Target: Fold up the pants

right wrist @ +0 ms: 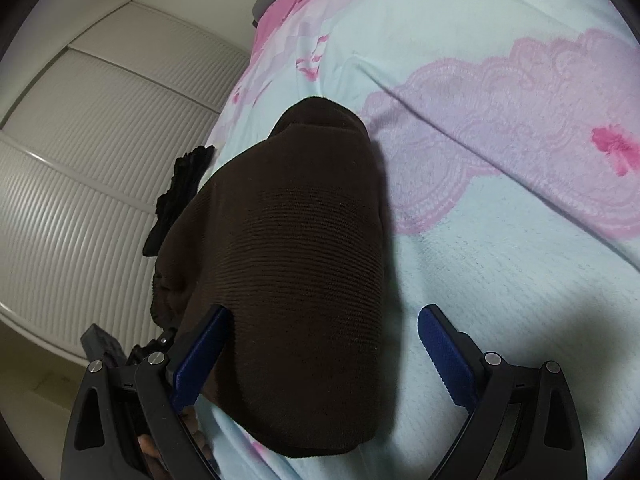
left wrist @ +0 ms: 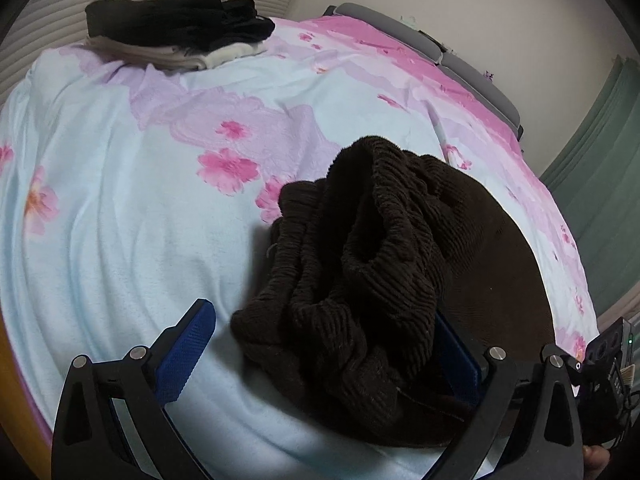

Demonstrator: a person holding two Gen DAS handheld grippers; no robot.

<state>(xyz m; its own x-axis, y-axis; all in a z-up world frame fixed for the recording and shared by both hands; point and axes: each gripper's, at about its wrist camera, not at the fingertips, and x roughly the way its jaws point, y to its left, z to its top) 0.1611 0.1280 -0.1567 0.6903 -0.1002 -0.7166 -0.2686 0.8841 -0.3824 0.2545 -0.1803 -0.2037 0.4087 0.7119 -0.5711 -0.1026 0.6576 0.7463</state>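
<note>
While the brown pants [left wrist: 360, 264] lie bunched on the bed [left wrist: 120, 208], the left gripper [left wrist: 320, 356] stands with its jaws spread wide, the ribbed waistband heaped between the blue pads [left wrist: 184, 352]; the right pad is mostly hidden under cloth. From the right wrist, the pants [right wrist: 288, 280] lie as a flat folded slab on the floral sheet. The right gripper [right wrist: 324, 356] is also spread wide, its left pad [right wrist: 200, 356] touching the slab's edge, its right pad clear of the cloth. At the bed's far corner sits a stack of folded clothes [left wrist: 176, 32], near a louvered door [right wrist: 100, 160].
</note>
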